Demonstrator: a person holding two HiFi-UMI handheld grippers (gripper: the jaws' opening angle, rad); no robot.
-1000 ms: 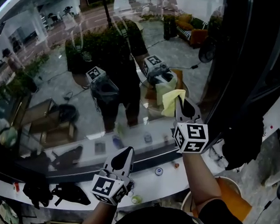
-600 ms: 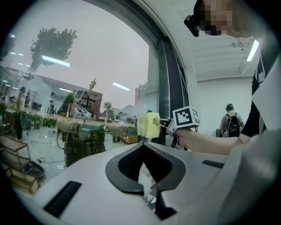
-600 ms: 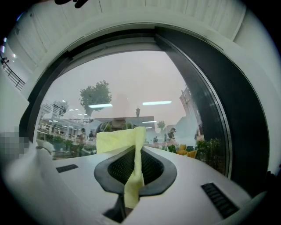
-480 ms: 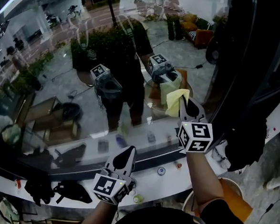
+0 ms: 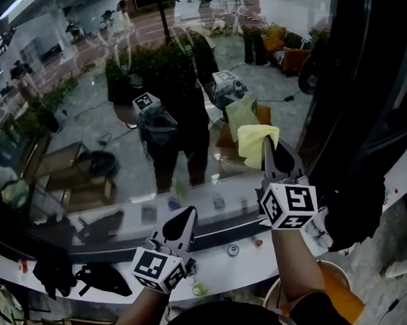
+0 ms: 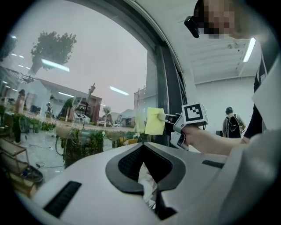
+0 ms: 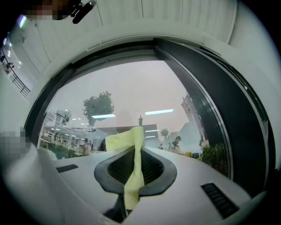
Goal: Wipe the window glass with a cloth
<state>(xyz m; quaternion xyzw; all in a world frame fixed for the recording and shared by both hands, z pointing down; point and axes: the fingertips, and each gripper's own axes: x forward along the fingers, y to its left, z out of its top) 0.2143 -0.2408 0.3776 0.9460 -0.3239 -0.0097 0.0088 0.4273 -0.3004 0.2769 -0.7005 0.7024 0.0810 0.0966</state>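
Clamping the yellow cloth [image 5: 255, 142] in the shut right gripper [image 5: 269, 152], up at the window glass [image 5: 88, 115] near the dark frame [image 5: 361, 100]. Holding the left gripper [image 5: 183, 223] low over the sill [image 5: 217, 263], closed on a pale crumpled scrap [image 6: 147, 184]. Could smear rather than clean if led by the loose corner alone; could knock jaw tips on the glass if pushed too hard; could drop the cloth from so thin a pinch. Counting: two grippers, one cloth, one scrap.
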